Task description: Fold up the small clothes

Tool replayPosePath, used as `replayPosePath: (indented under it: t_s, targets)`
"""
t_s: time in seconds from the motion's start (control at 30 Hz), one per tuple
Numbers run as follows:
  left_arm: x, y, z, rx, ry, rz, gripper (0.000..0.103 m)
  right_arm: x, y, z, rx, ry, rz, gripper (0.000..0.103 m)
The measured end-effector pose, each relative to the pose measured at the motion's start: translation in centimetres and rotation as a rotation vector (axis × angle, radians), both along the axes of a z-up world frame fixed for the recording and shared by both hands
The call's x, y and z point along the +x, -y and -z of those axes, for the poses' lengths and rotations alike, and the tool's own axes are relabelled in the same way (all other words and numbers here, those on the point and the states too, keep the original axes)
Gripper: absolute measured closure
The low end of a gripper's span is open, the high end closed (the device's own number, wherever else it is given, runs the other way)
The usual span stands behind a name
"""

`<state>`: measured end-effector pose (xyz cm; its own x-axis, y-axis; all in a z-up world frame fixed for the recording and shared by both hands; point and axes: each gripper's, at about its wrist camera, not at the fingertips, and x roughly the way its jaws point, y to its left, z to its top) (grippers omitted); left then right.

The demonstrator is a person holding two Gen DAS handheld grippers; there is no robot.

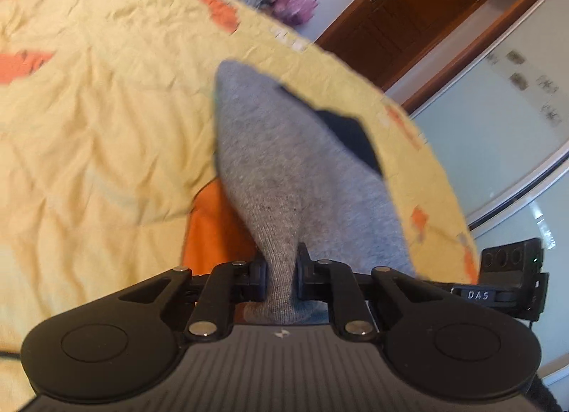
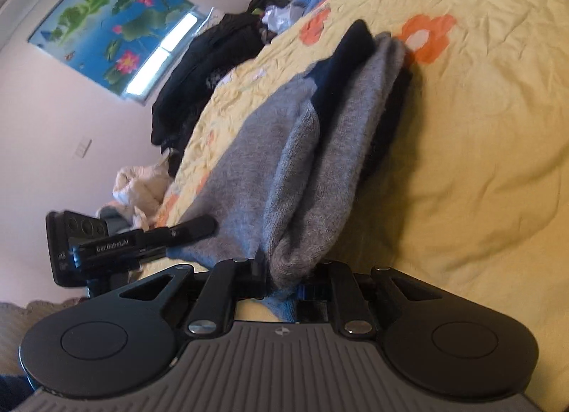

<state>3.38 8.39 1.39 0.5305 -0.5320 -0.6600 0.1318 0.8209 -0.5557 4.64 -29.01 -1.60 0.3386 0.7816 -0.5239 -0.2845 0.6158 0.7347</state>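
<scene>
Item: grey sock (image 1: 284,170) with dark heel, centre frame on yellow floral bedspread (image 1: 89,110) | left gripper (image 1: 281,278) clamped on cuff end | right gripper (image 2: 284,275) clamped on bunched edge | Progress: grasped, fold not yet complete, judged early

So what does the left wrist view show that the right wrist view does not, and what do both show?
Only the left wrist view: a brown wooden door, glossy sliding panels and the left claw shut on the grey sock.

Only the right wrist view: a lotus picture, a pile of dark clothes and the right claw shut on the sock's bunched edge.

Both: the grey sock with its dark patch, lying on the yellow flowered bedcover.
</scene>
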Motion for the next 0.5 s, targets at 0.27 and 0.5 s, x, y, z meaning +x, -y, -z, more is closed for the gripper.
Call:
replayPosePath:
  t_s: [0.27,0.5]
  targets:
    - [-4.9,-0.9,-0.5,0.061,0.134,-0.065,0.026,-2.5,3.9,-2.7,0.066,0.095,0.169,0.046]
    - [-8.0,2.7,-1.7,0.323,0.304,-0.027,0.027,-0.9,0.7,-3.9,-0.073,0.155,0.071,0.046]
